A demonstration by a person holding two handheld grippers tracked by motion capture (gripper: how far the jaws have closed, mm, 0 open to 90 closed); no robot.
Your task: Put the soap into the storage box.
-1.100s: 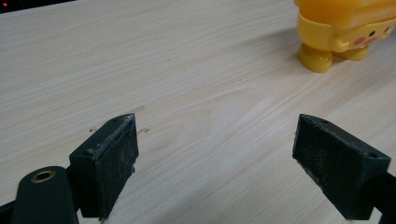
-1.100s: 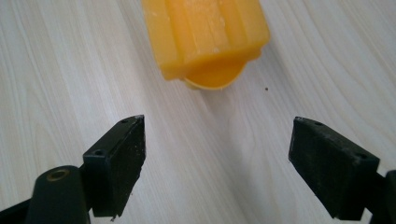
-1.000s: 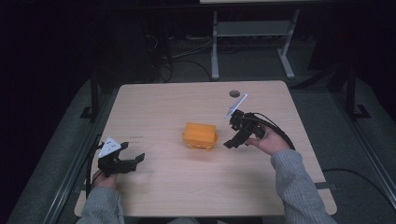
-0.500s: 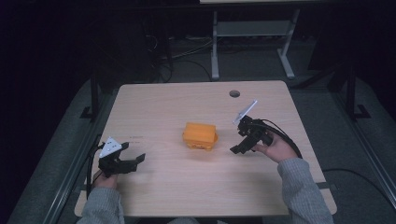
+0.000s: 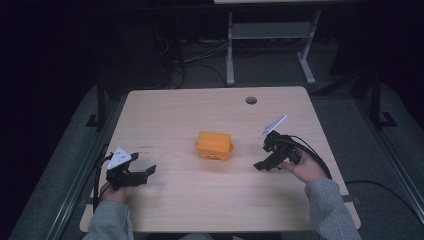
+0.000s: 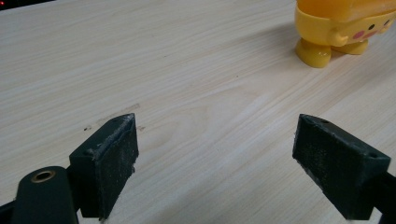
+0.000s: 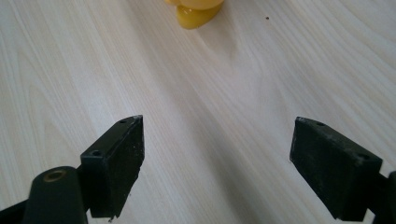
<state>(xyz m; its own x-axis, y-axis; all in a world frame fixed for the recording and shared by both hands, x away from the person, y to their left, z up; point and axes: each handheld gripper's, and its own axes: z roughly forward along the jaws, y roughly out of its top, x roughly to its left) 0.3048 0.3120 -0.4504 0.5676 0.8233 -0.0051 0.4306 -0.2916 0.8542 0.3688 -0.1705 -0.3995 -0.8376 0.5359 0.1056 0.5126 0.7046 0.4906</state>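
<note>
Two grippers, both yours, both over bare wood. Your left gripper (image 5: pixel 142 175) sits near the counter's (image 5: pixel 170 115) left front corner, jaws spread wide, nothing between them. Your right gripper (image 5: pixel 264 162) hangs at the right side, jaws likewise released and empty. Orange-yellow toy (image 5: pixel 215 145) stands mid-counter between the two, apart from both. Left gripper view: toy's (image 6: pixel 343 28) stubby foot and pink cheek mark at upper right. Right gripper view: its base (image 7: pixel 196 11) at the top edge.
</note>
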